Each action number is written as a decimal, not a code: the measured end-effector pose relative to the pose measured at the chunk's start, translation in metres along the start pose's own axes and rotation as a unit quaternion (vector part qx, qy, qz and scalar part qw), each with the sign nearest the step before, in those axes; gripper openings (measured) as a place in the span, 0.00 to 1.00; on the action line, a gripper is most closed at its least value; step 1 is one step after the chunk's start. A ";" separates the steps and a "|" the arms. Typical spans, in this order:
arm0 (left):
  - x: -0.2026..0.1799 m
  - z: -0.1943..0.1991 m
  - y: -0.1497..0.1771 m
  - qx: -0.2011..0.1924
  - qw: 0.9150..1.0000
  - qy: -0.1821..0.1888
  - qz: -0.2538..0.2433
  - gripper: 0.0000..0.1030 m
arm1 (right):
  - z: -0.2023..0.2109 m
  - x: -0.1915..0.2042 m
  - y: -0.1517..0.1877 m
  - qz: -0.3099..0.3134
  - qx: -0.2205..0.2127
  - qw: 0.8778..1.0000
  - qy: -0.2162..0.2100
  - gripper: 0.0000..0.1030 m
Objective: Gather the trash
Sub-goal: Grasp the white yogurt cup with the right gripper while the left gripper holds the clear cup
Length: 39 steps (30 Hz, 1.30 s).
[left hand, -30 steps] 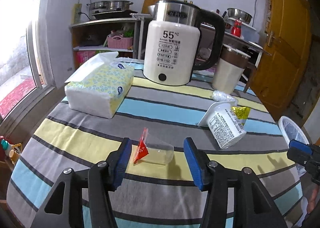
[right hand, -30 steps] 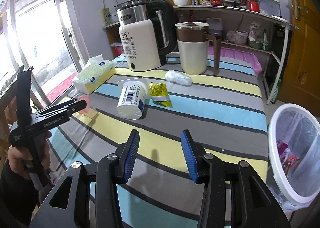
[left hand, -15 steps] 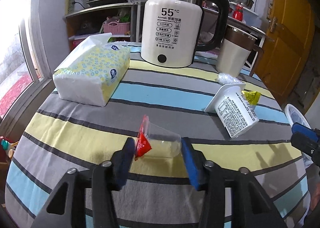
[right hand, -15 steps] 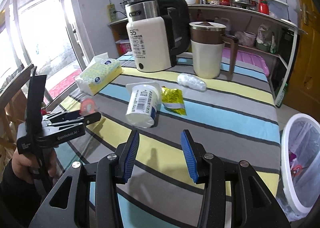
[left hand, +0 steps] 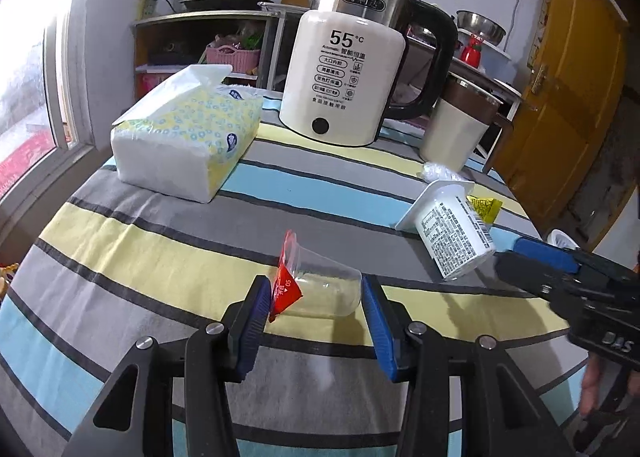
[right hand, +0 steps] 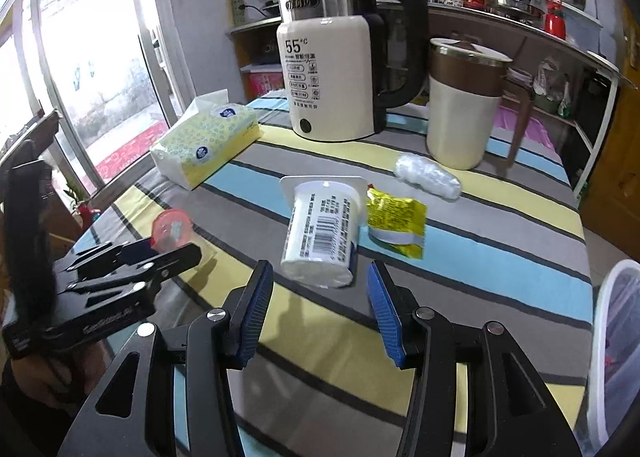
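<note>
A: Left gripper [left hand: 314, 311]?
B: Jaws spread, low over the bench [left hand: 132, 257], one on each side of a clear plastic cup [left hand: 324, 289] lying on its side. The cup's peeled red foil lid [left hand: 285, 289] is right by the left pad; the right pad looks to be just touching the cup's base, hard to tell. Not pinched.

A: Right gripper [right hand: 320, 311]?
B: Jaws also spread, holding nothing. A white yogurt cup [right hand: 322, 233] lies on its side just ahead of the gap, barcode up, its open rim pointing away towards the kettle.

A: Other trash?
B: Yellow snack wrapper [right hand: 396, 223] touching the yogurt cup's right side; crumpled clear plastic wrap [right hand: 426, 176] behind it, near the cream-and-brown jug [right hand: 460, 105].

A: Bin?
B: White trash bin [right hand: 612, 341] with a clear liner, off the bench's right edge, below bench level. Something reddish inside, too blurred to name.

A: Rest of the bench?
B: Striped cloth. Cream electric kettle [left hand: 348, 73] marked 55°C at the back, yellow-patterned tissue pack [left hand: 188, 141] to its left.
</note>
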<state>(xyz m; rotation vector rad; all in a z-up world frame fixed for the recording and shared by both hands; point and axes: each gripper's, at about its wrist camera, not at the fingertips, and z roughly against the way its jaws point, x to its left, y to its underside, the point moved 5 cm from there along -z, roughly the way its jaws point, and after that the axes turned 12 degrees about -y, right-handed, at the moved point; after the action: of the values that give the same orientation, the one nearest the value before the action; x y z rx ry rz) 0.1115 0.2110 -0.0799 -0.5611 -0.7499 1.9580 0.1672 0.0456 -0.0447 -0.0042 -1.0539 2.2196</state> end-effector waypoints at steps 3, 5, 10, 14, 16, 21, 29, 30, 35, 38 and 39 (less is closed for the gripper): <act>-0.001 0.000 0.000 0.000 1.000 0.006 0.001 0.46 | -0.010 0.001 -0.004 0.000 0.007 1.000 0.007 0.48; 0.000 0.000 -0.001 0.002 1.000 0.009 0.004 0.46 | -0.017 0.001 -0.006 -0.002 0.010 1.000 0.011 0.49; 0.002 -0.001 0.001 0.006 1.000 0.019 0.009 0.46 | -0.029 -0.003 -0.012 -0.007 0.015 1.000 0.022 0.49; 0.001 -0.002 0.001 0.006 1.000 0.022 0.007 0.46 | -0.037 -0.007 -0.013 -0.018 0.023 0.999 0.031 0.48; 0.000 -0.002 0.001 0.007 1.000 0.023 0.007 0.46 | -0.039 -0.010 -0.013 -0.026 0.025 0.999 0.031 0.48; 0.000 -0.002 0.001 0.006 1.000 0.020 0.005 0.46 | -0.036 -0.008 -0.012 -0.026 0.023 0.999 0.022 0.47; -0.003 0.005 0.001 -0.004 1.000 0.020 0.004 0.46 | -0.021 -0.007 -0.004 -0.029 0.015 0.999 0.014 0.46; -0.005 0.007 0.002 -0.006 1.000 0.021 0.002 0.46 | -0.018 -0.008 -0.003 -0.030 0.012 0.999 0.014 0.46; -0.018 0.017 0.005 -0.010 1.000 0.028 -0.011 0.45 | 0.009 -0.008 0.005 -0.034 -0.007 0.999 0.013 0.46; -0.028 0.026 0.006 -0.014 0.999 0.035 -0.019 0.45 | 0.026 -0.011 0.011 -0.040 -0.017 0.999 0.015 0.46; -0.033 0.030 0.006 -0.016 0.999 0.038 -0.023 0.45 | 0.033 -0.012 0.014 -0.041 -0.022 0.999 0.018 0.46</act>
<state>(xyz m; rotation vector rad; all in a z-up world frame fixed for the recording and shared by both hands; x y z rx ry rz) 0.1037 0.1714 -0.0602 -0.6296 -0.7422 1.8751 0.1594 0.0103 -0.0352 -0.0187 -1.0646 2.1154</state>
